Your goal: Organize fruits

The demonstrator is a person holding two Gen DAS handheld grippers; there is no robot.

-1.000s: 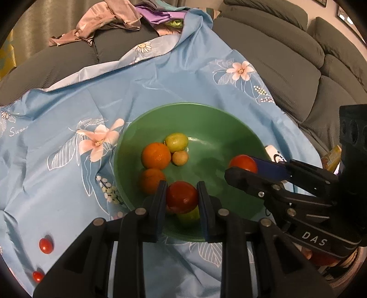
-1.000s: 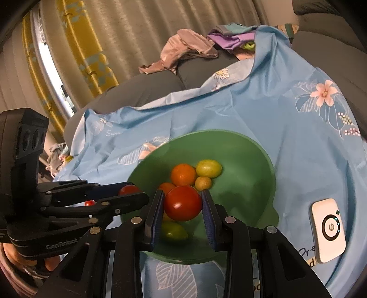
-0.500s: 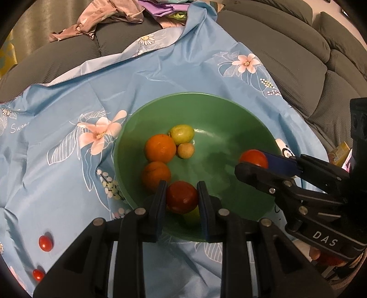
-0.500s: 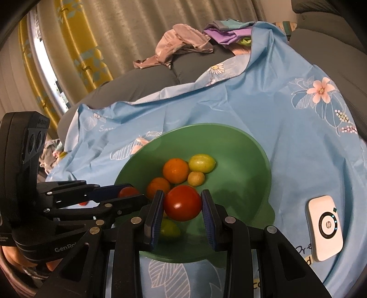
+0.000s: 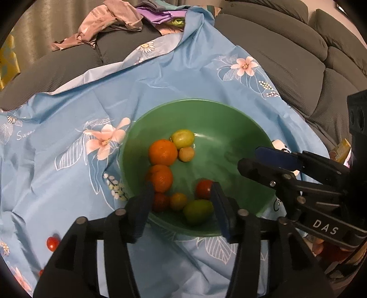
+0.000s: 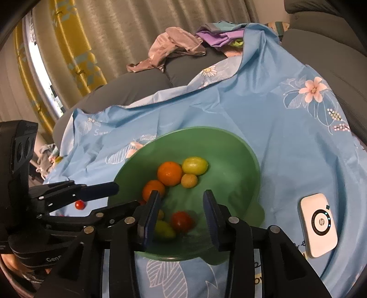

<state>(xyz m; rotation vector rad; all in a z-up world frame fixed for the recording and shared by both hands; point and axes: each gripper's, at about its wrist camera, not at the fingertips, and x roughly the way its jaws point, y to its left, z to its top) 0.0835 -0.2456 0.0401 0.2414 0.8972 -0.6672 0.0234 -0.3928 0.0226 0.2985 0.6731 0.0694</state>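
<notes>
Both your claws hang released over the green bowl (image 5: 229, 107), while the remaining cherry tomato (image 5: 52, 243) lies on the blue cloth (image 5: 68, 110) down-left of your left claw (image 5: 181, 206), nearer than your right claw (image 6: 181, 213).

Left view: from my left tool (image 5: 181, 204), close, angled down into the green bowl (image 5: 229, 114).
Right view: from my right tool (image 6: 181, 215), close, facing the same way.
Shared: bowl (image 6: 250, 160), blue cloth (image 5: 68, 114).

Grey sofa (image 5: 286, 52) w/ blue cloth (image 5: 160, 75), clothes (image 5: 110, 20).
</notes>
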